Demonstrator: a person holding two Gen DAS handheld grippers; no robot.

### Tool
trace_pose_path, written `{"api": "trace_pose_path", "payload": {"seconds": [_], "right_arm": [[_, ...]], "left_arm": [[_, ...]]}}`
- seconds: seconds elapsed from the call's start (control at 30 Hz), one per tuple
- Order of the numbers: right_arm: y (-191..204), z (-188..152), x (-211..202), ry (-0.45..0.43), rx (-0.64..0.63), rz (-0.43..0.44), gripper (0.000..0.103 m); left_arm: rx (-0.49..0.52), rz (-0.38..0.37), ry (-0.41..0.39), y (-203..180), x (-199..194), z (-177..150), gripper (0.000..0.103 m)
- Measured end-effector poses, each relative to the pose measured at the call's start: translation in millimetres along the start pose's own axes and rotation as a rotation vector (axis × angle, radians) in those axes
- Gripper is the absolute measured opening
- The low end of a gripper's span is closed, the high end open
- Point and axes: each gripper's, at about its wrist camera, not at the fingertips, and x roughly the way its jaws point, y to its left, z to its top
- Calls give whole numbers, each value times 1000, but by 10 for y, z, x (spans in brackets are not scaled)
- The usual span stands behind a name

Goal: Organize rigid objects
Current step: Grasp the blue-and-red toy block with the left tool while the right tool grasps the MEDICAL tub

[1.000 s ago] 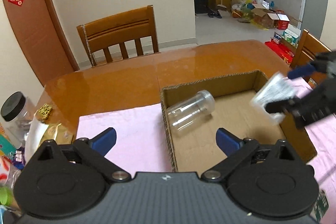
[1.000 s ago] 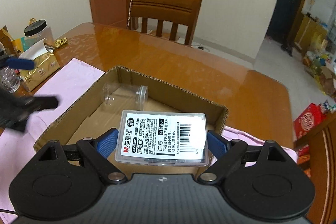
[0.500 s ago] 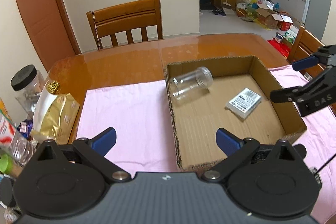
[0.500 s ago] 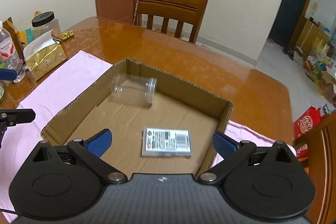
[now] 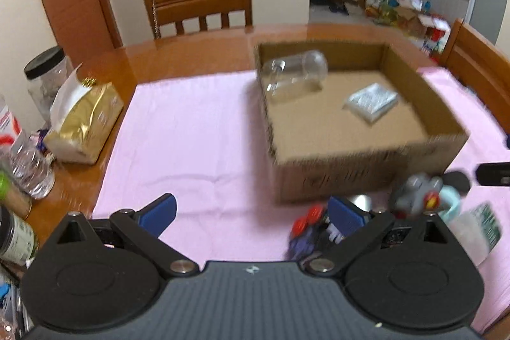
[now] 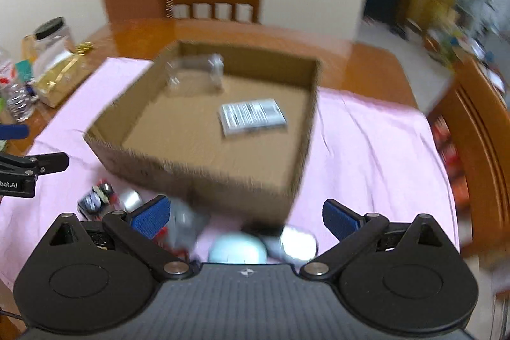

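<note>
A cardboard box (image 6: 204,177) on the pink-covered worktop (image 5: 197,129) holds a clear jar (image 5: 296,75) lying on its side and a flat labelled case (image 6: 253,116). Both tools, left (image 5: 251,212) and right (image 6: 245,214), gape empty. The jar looks light, stiff and slippery; best gripped across its middle.

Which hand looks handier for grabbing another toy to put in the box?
Probably right: the right gripper, open, sits right over the pale blue toy beside the box.
</note>
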Motion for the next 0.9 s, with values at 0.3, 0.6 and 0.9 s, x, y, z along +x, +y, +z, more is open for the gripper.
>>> {"api": "trace_pose_path", "payload": {"seconds": [0.3,0.6,0.9], "right_arm": [[90,-410,60,67,71,-35,103],[65,-437,92,79,112,-46,103],[55,-484,199,129,95,-46,103]], "left_arm": [[-21,-91,65,3,221,-119,101],[-20,-144,111,-65,502,-127,101],[-18,-39,167,110,654,-275,101]]}}
